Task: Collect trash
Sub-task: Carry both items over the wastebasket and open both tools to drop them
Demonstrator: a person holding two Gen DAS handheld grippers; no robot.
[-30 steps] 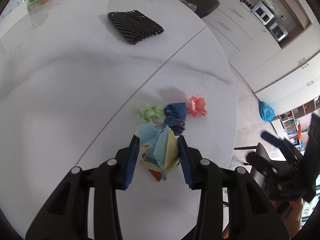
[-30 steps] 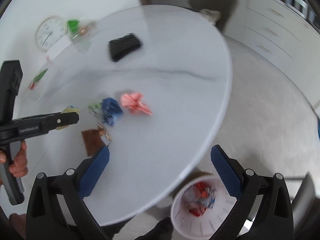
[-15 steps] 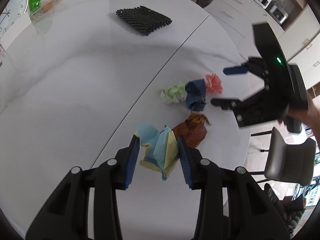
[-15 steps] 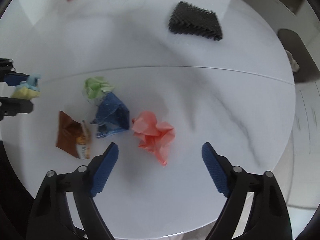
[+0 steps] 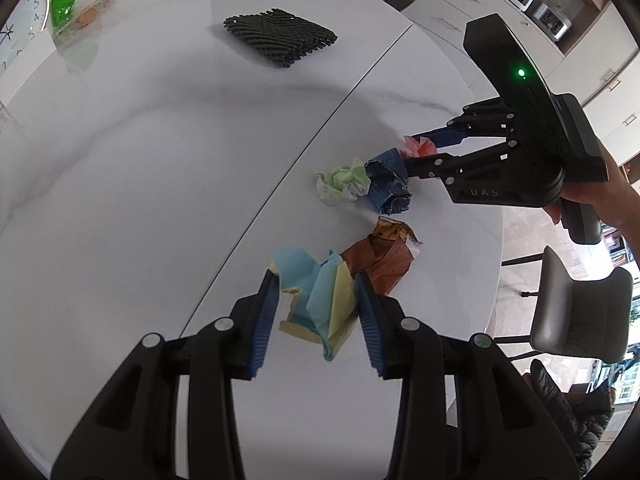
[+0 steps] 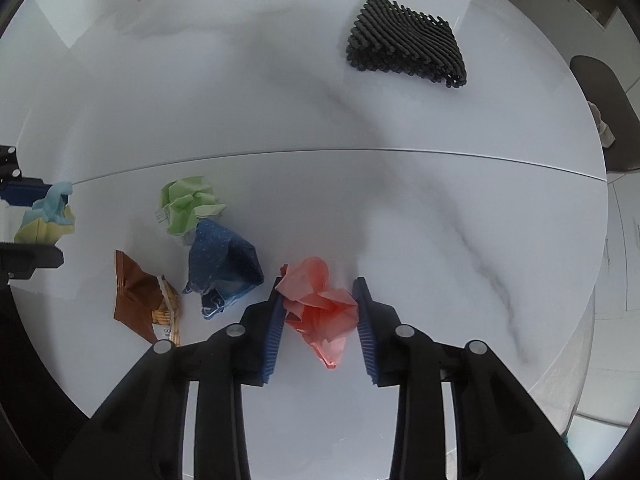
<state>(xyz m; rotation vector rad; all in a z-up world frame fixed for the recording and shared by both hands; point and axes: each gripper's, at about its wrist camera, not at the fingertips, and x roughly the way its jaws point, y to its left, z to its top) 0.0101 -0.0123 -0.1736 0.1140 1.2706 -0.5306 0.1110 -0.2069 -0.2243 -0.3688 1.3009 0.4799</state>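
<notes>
My left gripper (image 5: pixel 316 308) is shut on a crumpled blue and yellow paper (image 5: pixel 316 304) above the white table (image 5: pixel 140 160). My right gripper (image 6: pixel 320 312) is shut on a crumpled pink paper (image 6: pixel 320 304) on the table. It shows in the left wrist view (image 5: pixel 416 148) with the pink paper (image 5: pixel 418 145) between its fingers. A green paper ball (image 6: pixel 188 202), a blue wrapper (image 6: pixel 224 264) and a brown snack wrapper (image 6: pixel 140 300) lie left of the pink paper. They also show in the left wrist view: green (image 5: pixel 342 180), blue (image 5: pixel 390 184), brown (image 5: pixel 380 260).
A black ribbed mat (image 6: pixel 408 48) lies at the table's far side, also in the left wrist view (image 5: pixel 280 36). A clock (image 5: pixel 20 40) and a green item (image 5: pixel 64 6) sit at the far left. A grey chair (image 5: pixel 580 312) stands right of the table.
My right gripper has come down over the table and closed its fingers from wide open onto the pink paper. My left gripper keeps its paper and has lifted back a little.
</notes>
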